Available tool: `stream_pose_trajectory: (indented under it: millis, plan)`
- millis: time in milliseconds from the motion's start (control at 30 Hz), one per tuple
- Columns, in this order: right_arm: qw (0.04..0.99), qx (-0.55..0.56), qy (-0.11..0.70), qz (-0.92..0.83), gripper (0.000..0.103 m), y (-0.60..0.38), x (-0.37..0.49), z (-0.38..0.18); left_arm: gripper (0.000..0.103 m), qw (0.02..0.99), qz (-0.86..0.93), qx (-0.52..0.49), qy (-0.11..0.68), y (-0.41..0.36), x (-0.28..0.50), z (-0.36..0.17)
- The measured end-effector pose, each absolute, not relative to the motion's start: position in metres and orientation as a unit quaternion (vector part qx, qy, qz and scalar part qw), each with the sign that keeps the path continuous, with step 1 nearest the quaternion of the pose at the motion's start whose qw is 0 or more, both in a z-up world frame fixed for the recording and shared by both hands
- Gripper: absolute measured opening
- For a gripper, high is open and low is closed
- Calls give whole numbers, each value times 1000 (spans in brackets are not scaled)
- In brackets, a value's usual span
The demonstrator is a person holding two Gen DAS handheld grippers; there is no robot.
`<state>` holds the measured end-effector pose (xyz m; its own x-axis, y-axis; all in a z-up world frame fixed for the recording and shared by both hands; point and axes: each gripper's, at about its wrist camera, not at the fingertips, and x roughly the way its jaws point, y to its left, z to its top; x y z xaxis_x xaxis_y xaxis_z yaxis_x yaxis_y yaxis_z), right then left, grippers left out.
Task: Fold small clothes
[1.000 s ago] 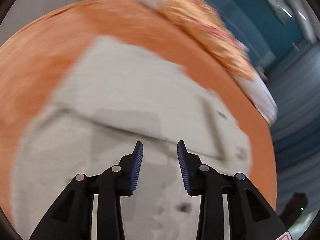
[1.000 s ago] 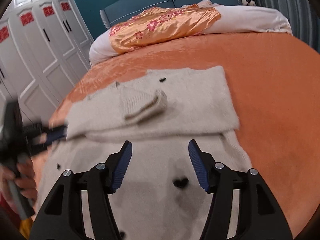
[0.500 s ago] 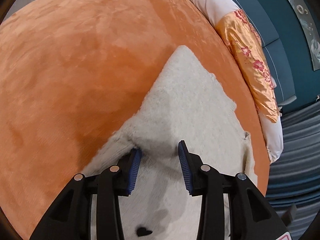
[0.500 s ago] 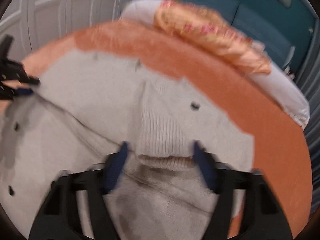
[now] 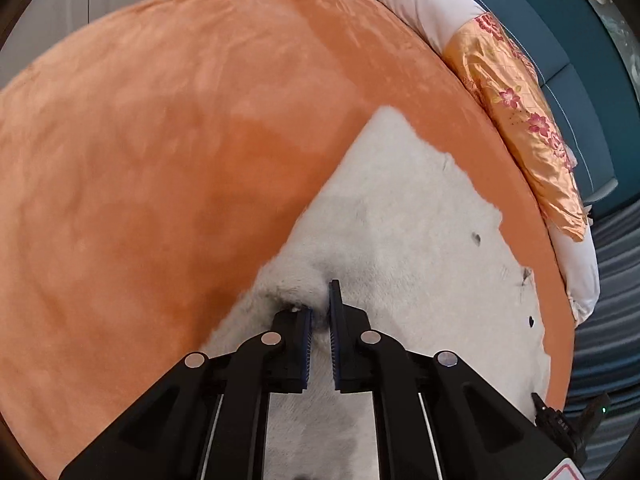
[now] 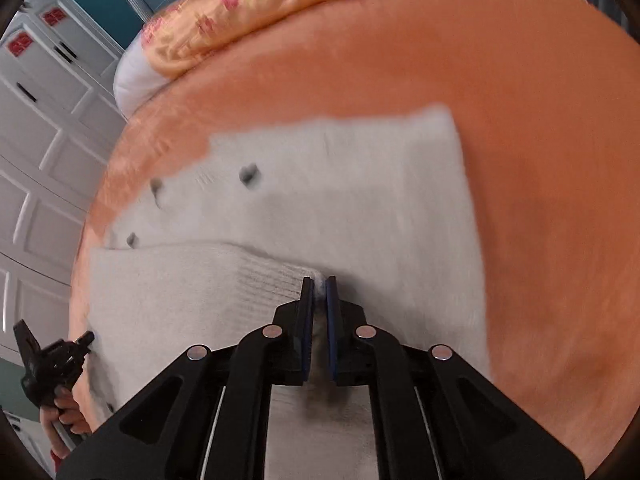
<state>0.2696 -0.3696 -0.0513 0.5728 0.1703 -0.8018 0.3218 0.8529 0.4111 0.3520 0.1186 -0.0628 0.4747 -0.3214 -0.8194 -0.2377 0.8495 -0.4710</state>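
A fuzzy cream sweater [image 5: 404, 220] with small dark heart marks lies spread on the orange bedspread [image 5: 160, 160]. My left gripper [image 5: 320, 312] is shut on a bunched fold at the sweater's left edge. In the right wrist view the sweater [image 6: 360, 184] lies partly folded, with a ribbed sleeve cuff [image 6: 264, 280] laid across it. My right gripper [image 6: 318, 292] is shut on the end of that cuff. The left gripper [image 6: 86, 338] shows at the sweater's far left edge, held by a hand.
An orange floral satin pillow [image 5: 520, 120] and white bedding [image 5: 420, 4] lie along the blue headboard [image 5: 576, 64]. White wardrobe doors [image 6: 40, 120] stand left of the bed. Bare orange bedspread [image 6: 552, 200] lies right of the sweater.
Both grippers were open one second ago and have closed on the sweater. The left moved to the sweater's left edge; the right moved forward onto the sleeve cuff.
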Motion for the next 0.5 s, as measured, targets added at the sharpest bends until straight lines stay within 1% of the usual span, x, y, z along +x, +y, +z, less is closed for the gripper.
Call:
stream_pose_trajectory:
  millis: [33,67,100,167,233,267,333,367,400,433,500]
  plan:
    - [852,273,445,-43,24,-368,263,-47,12,817,-23,-279,505,121,349,-62]
    - [857,280,430,-39,48,-365,254,-42,13,816,-26,-285,502,123,347,-62]
    - [863,281,417,-39,60,-363,246,-38,15,814,-28,-294,500,125,346,-61]
    - [866,283,411,-34,60,-356,235,-38,20,811,-32,-305,498,126,345,-61]
    - [856,289,427,-27,60,-351,232,-50,31,808,-39,-316,496,126,344,-60]
    - [854,286,434,-24,60,-347,231,-55,32,807,-41,-318,496,125,344,-59]
    - [853,269,447,-29,46,-341,241,-59,33,806,-40,-317,498,121,346,-59]
    - [852,252,458,-34,26,-336,248,-58,31,806,-40,-316,498,120,347,-58]
    - [853,238,462,-36,9,-333,256,-53,19,809,-42,-312,496,118,350,-54]
    - [860,227,456,-35,9,-330,261,-39,4,813,-44,-308,491,118,351,-49]
    - [899,228,373,5,8,-325,263,24,4,838,-56,-298,454,119,352,-23]
